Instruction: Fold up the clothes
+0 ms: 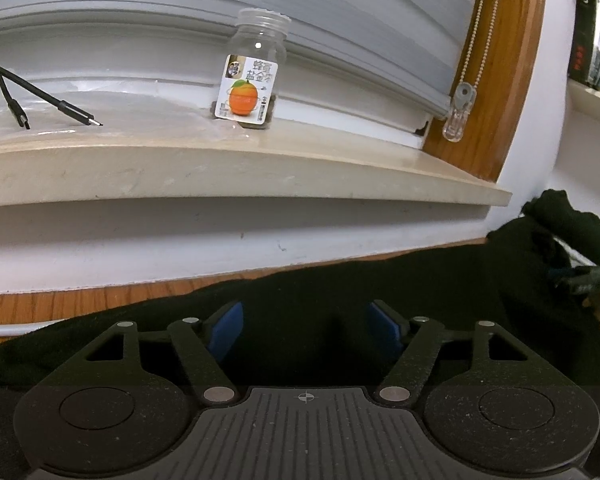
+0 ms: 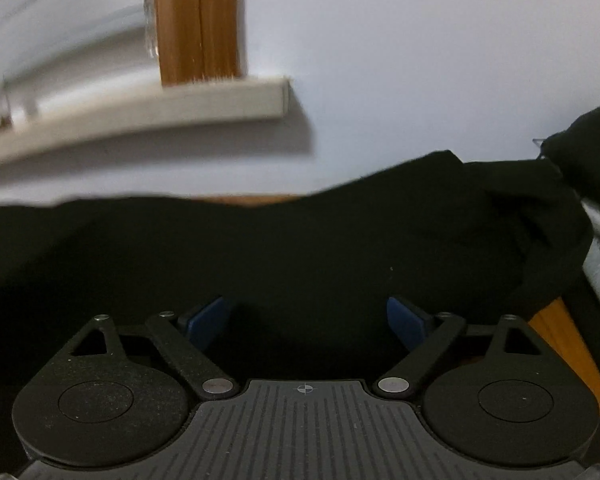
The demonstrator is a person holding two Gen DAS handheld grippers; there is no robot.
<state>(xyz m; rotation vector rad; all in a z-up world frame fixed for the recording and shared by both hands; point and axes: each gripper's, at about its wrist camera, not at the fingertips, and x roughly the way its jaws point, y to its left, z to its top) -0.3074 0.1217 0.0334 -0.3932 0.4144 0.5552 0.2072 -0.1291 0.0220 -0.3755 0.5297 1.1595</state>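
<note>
Jaws of both the left gripper (image 1: 305,322) and right gripper (image 2: 307,320) are standing spread, hovering over the black garment (image 1: 340,292) lying on the table (image 1: 60,302).

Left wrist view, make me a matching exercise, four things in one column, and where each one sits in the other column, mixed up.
Things:
1. clear bottle
2. black cables
3. black garment
4. books

Places:
A. far left of the windowsill
B. shelf at the upper right
C. middle of the windowsill, standing upright
D. spread on the wooden surface under the open jaws

Pairs: 1-C, 2-A, 3-D, 4-B
</note>
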